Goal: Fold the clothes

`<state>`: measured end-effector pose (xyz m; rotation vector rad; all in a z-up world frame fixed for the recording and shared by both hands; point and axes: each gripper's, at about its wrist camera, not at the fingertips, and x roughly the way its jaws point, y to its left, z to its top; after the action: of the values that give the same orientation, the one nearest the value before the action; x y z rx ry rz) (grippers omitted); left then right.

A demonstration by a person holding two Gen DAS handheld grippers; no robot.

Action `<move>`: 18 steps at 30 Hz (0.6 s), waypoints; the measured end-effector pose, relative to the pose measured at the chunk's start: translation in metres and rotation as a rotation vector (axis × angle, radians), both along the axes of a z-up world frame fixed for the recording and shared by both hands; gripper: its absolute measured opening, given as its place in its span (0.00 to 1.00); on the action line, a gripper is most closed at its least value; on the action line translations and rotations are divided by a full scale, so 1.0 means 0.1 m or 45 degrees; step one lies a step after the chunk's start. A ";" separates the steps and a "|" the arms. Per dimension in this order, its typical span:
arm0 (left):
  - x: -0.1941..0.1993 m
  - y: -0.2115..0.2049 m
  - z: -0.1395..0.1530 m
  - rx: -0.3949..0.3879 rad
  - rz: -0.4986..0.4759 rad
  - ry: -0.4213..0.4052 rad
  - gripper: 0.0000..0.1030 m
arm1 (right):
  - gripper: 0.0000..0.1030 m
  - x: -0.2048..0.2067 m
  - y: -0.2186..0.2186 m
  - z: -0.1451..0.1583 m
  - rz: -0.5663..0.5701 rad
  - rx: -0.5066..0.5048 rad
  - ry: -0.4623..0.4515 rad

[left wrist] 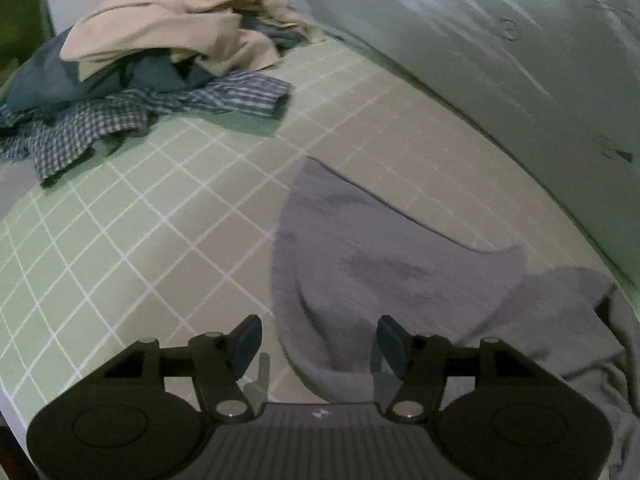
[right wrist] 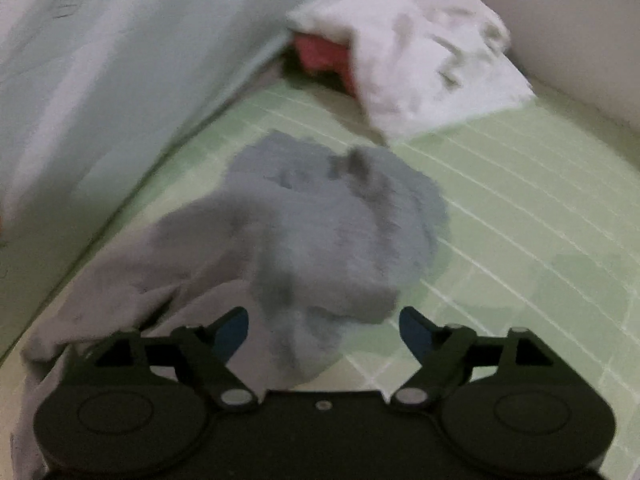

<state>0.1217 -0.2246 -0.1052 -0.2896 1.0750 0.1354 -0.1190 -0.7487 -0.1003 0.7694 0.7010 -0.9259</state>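
both the left tool [left wrist: 318, 346] and right tool [right wrist: 324, 334] are released above the grey garment [left wrist: 360, 264] on the green gridded bed [left wrist: 160, 208], the clothes pile [left wrist: 160, 52] at ten o'clock.

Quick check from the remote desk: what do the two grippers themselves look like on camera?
Both match: the left gripper and right gripper have matte black bodies with two round housings, angled black linkage arms on silver pivot pins, and dark blue fingertip pads. The left one's central deck is ribbed. No cables, sleeves or hands show.
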 end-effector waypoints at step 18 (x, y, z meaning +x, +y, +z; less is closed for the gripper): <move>0.57 -0.02 -0.32 -0.096 0.018 0.069 0.02 | 0.07 0.51 -0.13 -0.26 0.092 -0.001 0.069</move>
<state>0.1783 -0.2262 -0.1370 -0.3632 1.1334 0.1155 -0.0685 -0.7620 -0.1263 0.7157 0.7710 -0.8839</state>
